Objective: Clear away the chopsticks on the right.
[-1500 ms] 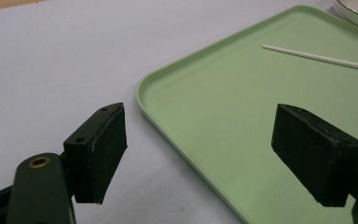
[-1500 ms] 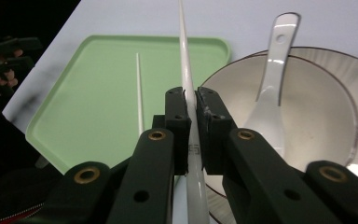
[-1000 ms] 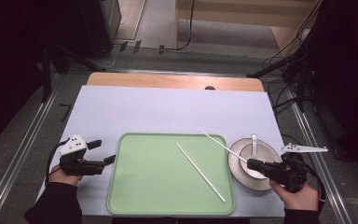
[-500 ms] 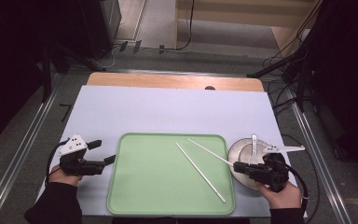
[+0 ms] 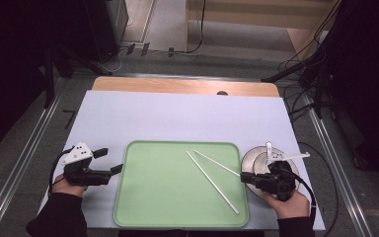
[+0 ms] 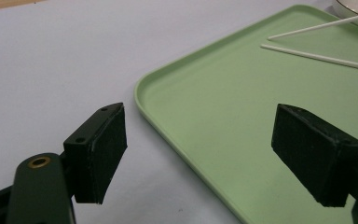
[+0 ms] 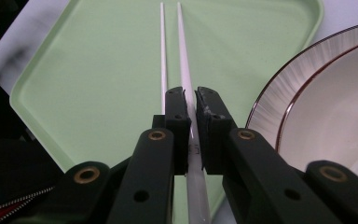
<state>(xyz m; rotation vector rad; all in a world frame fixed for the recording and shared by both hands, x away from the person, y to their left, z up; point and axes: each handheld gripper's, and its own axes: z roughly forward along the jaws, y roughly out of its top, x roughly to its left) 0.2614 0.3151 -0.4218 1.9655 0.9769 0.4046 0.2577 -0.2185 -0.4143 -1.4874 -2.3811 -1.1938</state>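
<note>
Dark floor and trailing cables ringed the table (image 5: 128,118), whose pale sheet carried a green tray (image 5: 153,197) near my edge and a ribbed bowl (image 5: 254,159) just beside the tray's right rim. From the high view I had my right gripper (image 5: 246,177) low at the tray's right edge, over the near side of the bowl, with its jaws drawn narrow on one white chopstick (image 5: 217,163). That stick ran from the jaws up and left over the tray floor. In the right gripper view the pads pinched it (image 7: 184,70) a short way from its near end, and the long part reached ahead across the green surface — whether its far tip rested on the tray I could not tell.

A second chopstick (image 5: 212,182) lay flat on the tray, slanting from the middle down toward the near right corner. In the right gripper view it (image 7: 162,56) ran close alongside the held one, apart from it.

My left gripper (image 5: 112,171) sat on the pale sheet just off the tray's left rim, pointing toward it. In the left gripper view its jaws stood wide with nothing between them — only the tray's rounded corner (image 6: 142,88) and bare table beneath.

A spoon (image 5: 269,150) stood in the bowl, beyond my right hand (image 5: 288,201).
</note>
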